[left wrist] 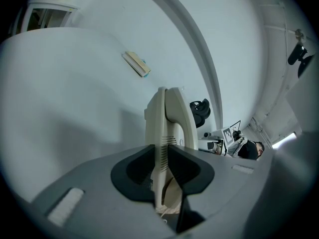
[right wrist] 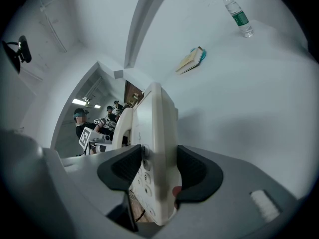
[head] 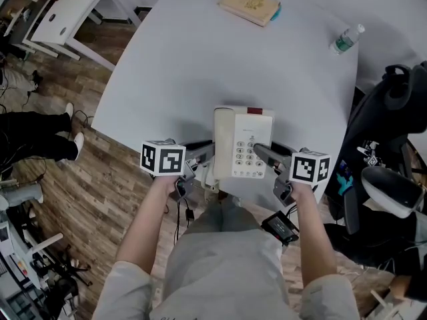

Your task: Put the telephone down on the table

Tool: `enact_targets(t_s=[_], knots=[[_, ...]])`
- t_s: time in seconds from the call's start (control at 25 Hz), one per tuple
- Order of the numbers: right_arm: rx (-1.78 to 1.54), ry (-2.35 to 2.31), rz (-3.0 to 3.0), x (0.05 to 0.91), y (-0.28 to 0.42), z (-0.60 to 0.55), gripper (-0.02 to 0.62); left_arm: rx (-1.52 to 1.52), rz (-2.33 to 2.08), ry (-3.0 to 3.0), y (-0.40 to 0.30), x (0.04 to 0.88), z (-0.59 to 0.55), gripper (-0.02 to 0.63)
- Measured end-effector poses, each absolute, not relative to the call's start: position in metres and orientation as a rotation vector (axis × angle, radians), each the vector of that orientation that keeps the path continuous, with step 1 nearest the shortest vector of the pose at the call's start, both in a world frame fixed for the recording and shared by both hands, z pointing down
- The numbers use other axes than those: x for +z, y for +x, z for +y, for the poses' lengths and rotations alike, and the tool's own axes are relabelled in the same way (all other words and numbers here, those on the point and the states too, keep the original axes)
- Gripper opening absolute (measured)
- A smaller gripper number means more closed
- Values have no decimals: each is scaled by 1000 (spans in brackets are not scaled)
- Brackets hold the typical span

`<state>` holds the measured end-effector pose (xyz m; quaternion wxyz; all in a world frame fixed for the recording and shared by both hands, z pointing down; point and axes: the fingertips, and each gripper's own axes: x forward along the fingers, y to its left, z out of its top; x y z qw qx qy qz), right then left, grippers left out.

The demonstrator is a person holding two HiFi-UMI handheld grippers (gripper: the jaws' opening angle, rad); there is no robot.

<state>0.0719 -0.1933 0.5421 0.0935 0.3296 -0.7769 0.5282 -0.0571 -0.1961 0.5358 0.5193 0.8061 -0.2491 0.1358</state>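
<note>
A cream push-button telephone (head: 243,143) with its handset on the left side is over the white table (head: 200,65), close to the near edge. My left gripper (head: 202,155) is shut on its left side by the handset. My right gripper (head: 264,153) is shut on its right side by the keypad. In the left gripper view the telephone (left wrist: 167,123) stands edge-on between the jaws of the left gripper (left wrist: 162,161). The right gripper view shows the telephone's keypad face (right wrist: 154,148) clamped by the right gripper (right wrist: 159,171). I cannot tell if its base touches the table.
A tan book (head: 250,4) on something teal lies at the table's far side. A water bottle (head: 346,39) lies at the far right corner. A black chair (head: 393,112) stands to the right, a white desk (head: 67,12) far left, and a person's legs (head: 33,139) at the left.
</note>
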Motion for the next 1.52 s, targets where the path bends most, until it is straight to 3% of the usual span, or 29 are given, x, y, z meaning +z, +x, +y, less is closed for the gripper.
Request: enact_targets(t_s=[1.52], knots=[[1641,970,-2209,605,73,-226,232,336,-562,1809,-51,603,-226,100]])
